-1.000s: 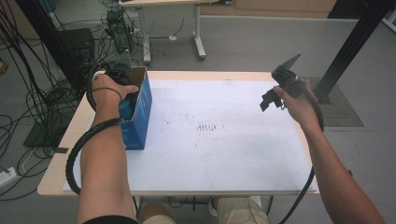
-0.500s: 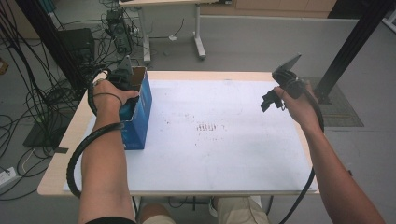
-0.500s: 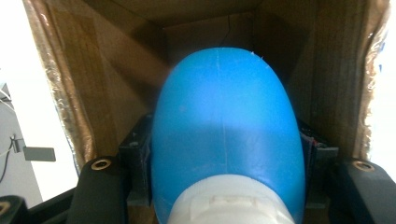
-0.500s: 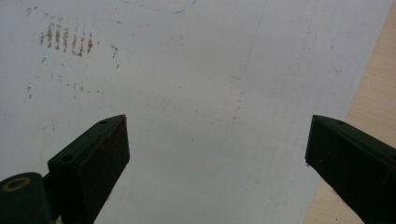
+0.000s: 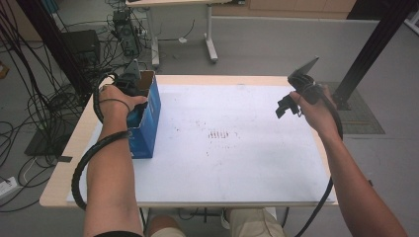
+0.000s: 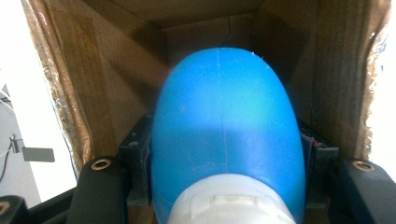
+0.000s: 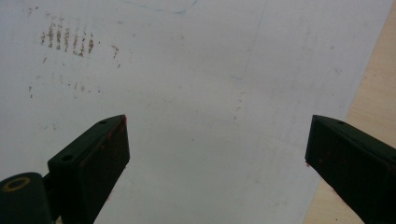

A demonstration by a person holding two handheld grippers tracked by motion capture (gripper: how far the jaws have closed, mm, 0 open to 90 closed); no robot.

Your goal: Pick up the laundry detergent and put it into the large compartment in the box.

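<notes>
1. Left gripper (image 6: pixel 224 186): jaws clamped on a blue bottle (image 6: pixel 224 130) with a white cap, held inside the open blue cardboard box (image 5: pixel 148 116).
2. Box stands at the table's (image 5: pixel 59 182) left edge, on the white sheet (image 5: pixel 237 163).
3. Right gripper (image 7: pixel 217 154): jaws spread wide, nothing between them, hovering over the sheet's right side near faint brown smudges (image 7: pixel 67 37).

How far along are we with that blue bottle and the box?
Done: the left gripper is shut on the blue bottle. In hand: the bottle sits inside the box. Left: whether it goes in or out is unclear. The right gripper hangs open over the white sheet.
</notes>
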